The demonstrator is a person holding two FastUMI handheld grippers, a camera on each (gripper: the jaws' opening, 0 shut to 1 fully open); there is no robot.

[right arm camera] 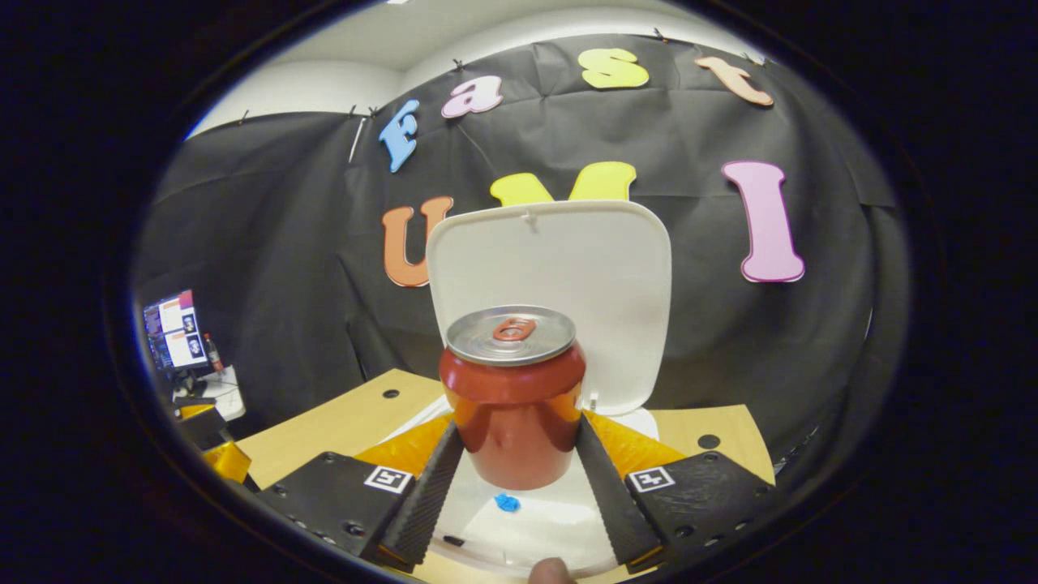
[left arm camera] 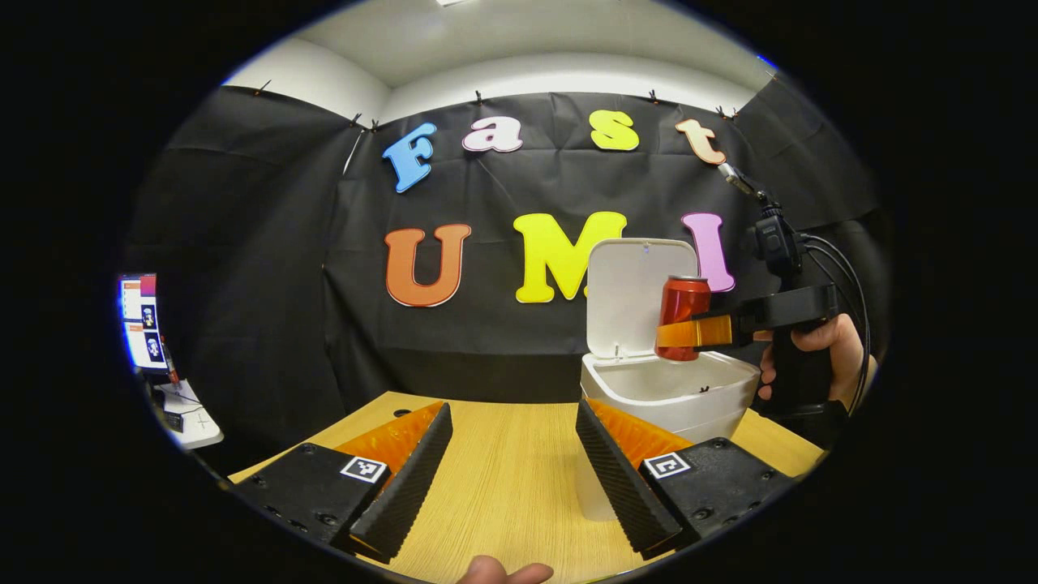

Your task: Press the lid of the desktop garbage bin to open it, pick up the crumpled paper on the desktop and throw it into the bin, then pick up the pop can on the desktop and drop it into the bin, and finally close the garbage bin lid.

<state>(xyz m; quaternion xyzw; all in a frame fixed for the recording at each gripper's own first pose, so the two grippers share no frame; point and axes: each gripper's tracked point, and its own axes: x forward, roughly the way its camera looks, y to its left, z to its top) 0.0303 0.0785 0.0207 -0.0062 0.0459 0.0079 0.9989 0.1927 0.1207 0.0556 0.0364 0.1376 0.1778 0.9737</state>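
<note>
My right gripper (right arm camera: 519, 462) is clamped on the can (right arm camera: 512, 397), mid-frame above the open bin (left arm camera: 673, 389), left gripper (left arm camera: 511, 474) slack over the counter (left arm camera: 503, 487); releasing off-centre could clip the rim, or the can bounces off the raised lid (right arm camera: 559, 276).

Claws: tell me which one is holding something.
The right claw, shut on the upright red pop can above the open bin; the left claw is open.

glossy metal can (right arm camera: 512, 397), matt plastic bin (left arm camera: 665, 389)
</note>
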